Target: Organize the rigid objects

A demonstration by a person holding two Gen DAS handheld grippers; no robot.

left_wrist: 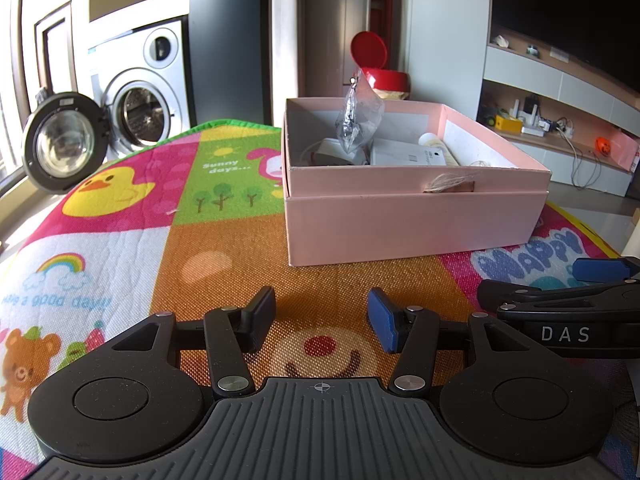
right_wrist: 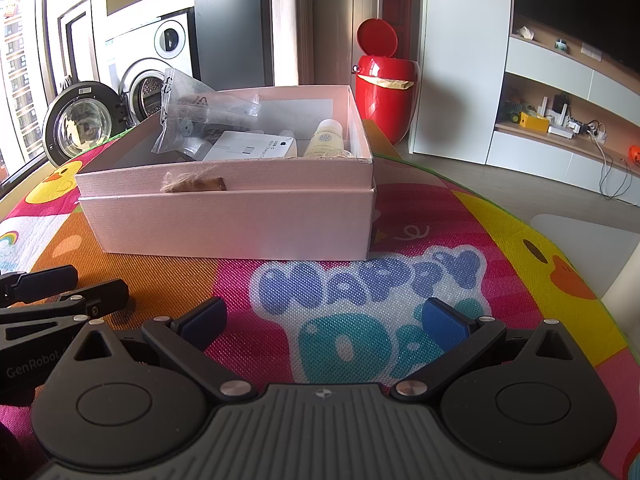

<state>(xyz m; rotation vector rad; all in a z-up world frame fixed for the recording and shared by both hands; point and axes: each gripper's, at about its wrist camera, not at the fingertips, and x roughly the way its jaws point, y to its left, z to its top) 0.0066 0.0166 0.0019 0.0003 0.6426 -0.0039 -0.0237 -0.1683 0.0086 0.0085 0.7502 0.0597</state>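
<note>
**Both claws open and empty, box sits ahead on the mat**

Left claw [left_wrist: 322, 320]: lower centre of the left wrist view, jaws parted about halfway, nothing between them, only mat [left_wrist: 224, 240] showing through the gap. One pad black, the other blue.

Right claw [right_wrist: 324, 320]: lower centre of the right wrist view, jaws spread wider, also empty, over the "HAPPY" print on the mat. Each claw shows in the other's view at the lower edge, just beside each other, not touching as far as I can tell.

Pink box [left_wrist: 400, 220]: lidless, nested in its own lid, upright on the mat-covered surface. Centre-right of the left view, centre-left of the right view, apart from both claws. A tuft of twine with a brown tag [right_wrist: 194, 182] hangs on its near wall.

In the box:
- clear bag [right_wrist: 192, 114] of small dark parts, standing up above the rim toward the left side
- white carton [right_wrist: 250, 148] lying flat in the middle
- small pale bottle [right_wrist: 326, 140] toward the right side, leaning

Other contents too hidden to tell.

Background: red bin [right_wrist: 384, 92] with lid flipped up, behind the box, upper centre. Washer [left_wrist: 140, 108] with door swung open, upper left of both views. Shelf unit [right_wrist: 560, 120] at right.
</note>
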